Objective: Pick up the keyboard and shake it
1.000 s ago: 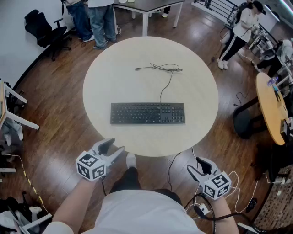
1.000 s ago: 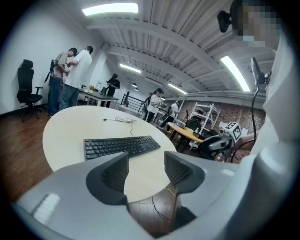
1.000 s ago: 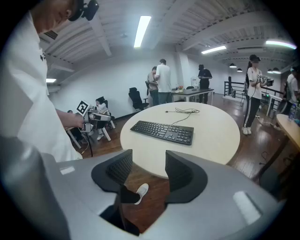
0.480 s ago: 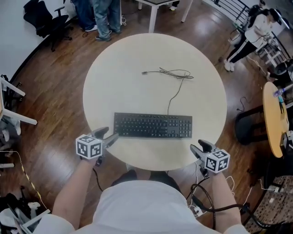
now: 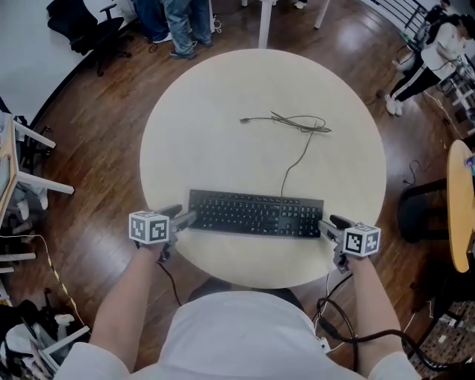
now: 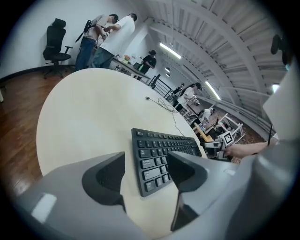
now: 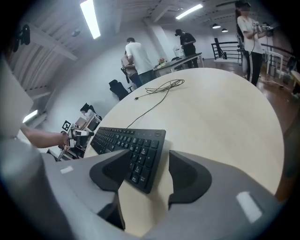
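Note:
A black keyboard (image 5: 256,214) lies flat near the front edge of the round pale table (image 5: 223,111). Its cable (image 5: 293,122) runs away to a loose coil farther back. My left gripper (image 5: 185,217) is at the keyboard's left end, open, its jaws having just been opening. In the left gripper view the keyboard's (image 6: 161,157) near end lies between the left gripper's (image 6: 147,172) spread jaws, untouched. My right gripper (image 5: 327,225) is at the right end, open, its jaws also just opening. The keyboard's (image 7: 129,143) corner lies between the right gripper's (image 7: 150,174) jaws without contact.
People (image 5: 182,22) stand beyond the table's far side beside a black office chair (image 5: 96,30). Another person (image 5: 438,44) is at the upper right. A yellow table edge (image 5: 464,208) is on the right. Cables (image 5: 349,334) trail on the wood floor.
Both grippers have come forward and down from in front of the table to the keyboard's two ends. Their jaws stand wider than before.

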`<state>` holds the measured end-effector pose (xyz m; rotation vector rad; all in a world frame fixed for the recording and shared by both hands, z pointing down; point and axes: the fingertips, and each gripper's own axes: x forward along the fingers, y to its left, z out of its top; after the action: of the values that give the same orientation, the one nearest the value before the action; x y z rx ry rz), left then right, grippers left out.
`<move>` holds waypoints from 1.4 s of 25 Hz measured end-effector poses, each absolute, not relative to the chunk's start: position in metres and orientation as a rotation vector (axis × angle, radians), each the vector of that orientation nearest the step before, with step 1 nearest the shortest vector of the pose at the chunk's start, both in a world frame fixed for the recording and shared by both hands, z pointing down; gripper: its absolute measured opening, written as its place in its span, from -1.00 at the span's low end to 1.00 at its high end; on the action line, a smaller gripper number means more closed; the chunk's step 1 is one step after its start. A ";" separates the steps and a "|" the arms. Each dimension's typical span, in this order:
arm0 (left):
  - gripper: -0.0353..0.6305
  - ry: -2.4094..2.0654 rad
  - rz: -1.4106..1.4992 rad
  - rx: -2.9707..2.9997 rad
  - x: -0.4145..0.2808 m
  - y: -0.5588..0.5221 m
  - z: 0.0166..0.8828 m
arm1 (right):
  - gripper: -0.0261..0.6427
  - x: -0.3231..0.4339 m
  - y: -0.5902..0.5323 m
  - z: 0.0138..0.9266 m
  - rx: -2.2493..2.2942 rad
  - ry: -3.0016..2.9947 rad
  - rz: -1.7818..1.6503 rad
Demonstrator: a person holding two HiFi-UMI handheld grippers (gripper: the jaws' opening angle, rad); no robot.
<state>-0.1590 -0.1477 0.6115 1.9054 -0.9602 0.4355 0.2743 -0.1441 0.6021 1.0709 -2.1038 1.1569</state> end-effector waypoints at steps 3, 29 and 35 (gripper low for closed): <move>-0.07 -0.941 0.419 1.869 -0.161 -0.150 0.616 | -0.16 0.267 -0.149 0.606 1.050 -2.122 1.208; -0.14 -0.908 0.484 1.825 -0.154 -0.150 0.625 | -0.18 0.234 -0.146 0.622 0.946 -2.100 1.404; -0.21 -0.894 0.405 1.778 -0.148 -0.151 0.623 | -0.28 0.235 -0.145 0.623 0.931 -2.066 1.443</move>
<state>-0.1485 -0.1512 0.6234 1.7783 -0.8944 0.4052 0.2355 -0.1455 0.6231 0.9314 -2.0660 1.4433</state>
